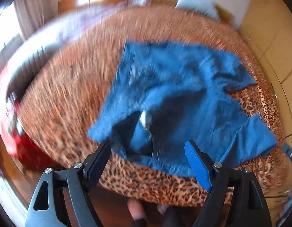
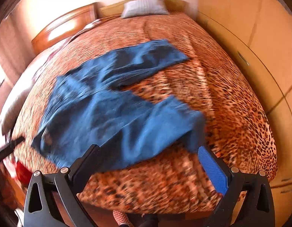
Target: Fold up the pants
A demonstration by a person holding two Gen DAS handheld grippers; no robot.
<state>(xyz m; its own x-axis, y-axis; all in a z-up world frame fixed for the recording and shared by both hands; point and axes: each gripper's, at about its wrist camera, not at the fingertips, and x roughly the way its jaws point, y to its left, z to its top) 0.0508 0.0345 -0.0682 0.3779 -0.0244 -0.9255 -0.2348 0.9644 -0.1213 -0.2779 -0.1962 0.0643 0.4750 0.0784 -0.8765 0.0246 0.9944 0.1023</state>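
Pants (image 1: 176, 98) are spread at twelve o'clock of both grippers, legs toward two; left gripper (image 1: 149, 145) is nearer the waistband, right gripper (image 2: 147, 149) nearer the leg ends, and the jaws of both are held apart, empty.

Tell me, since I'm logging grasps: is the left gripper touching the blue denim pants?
Cannot tell. In the left wrist view the left gripper has open jaws overlapping the blue denim pants; blur hides any contact or gap.
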